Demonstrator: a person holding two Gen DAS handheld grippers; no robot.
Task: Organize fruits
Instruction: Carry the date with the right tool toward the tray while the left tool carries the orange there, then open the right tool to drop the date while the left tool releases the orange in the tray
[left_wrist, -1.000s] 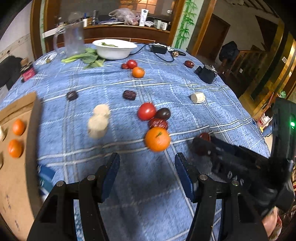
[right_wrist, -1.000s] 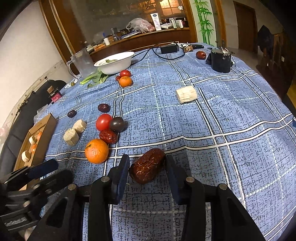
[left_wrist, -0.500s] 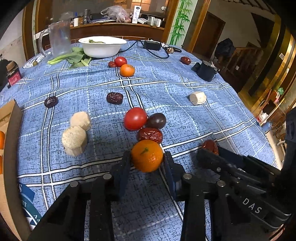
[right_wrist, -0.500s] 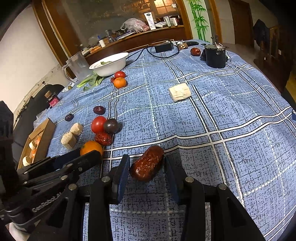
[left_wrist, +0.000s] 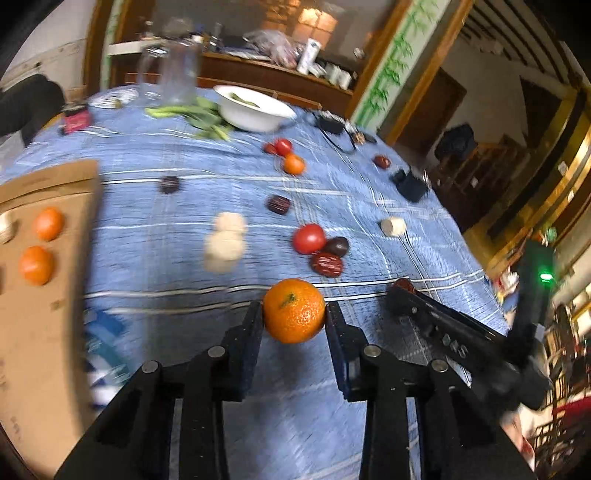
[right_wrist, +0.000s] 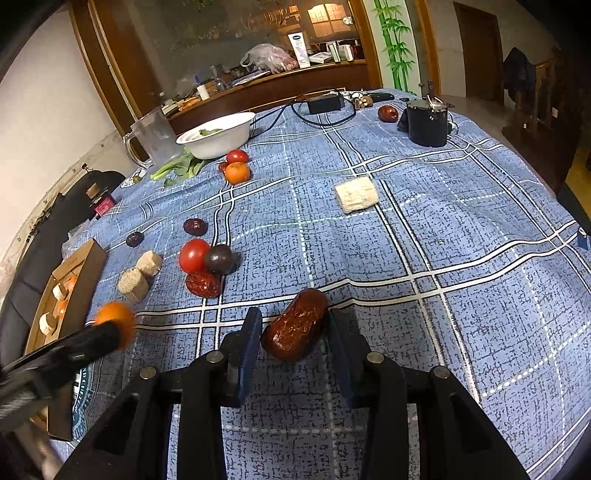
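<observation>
Left wrist view shows the left tongs (left_wrist: 294, 320) clamped on a mandarin (left_wrist: 294, 316), so carry it level toward the cardboard box (left_wrist: 44, 288) at nine o'clock, while the right tongs (right_wrist: 294, 328) pinch a red date (right_wrist: 295, 325) above the counter (right_wrist: 443, 236).

Dim room — a wooden counter (right_wrist: 266, 83) along the far wall, bamboo-patterned panel (right_wrist: 397, 44) and dark door (right_wrist: 480, 51) further right.
</observation>
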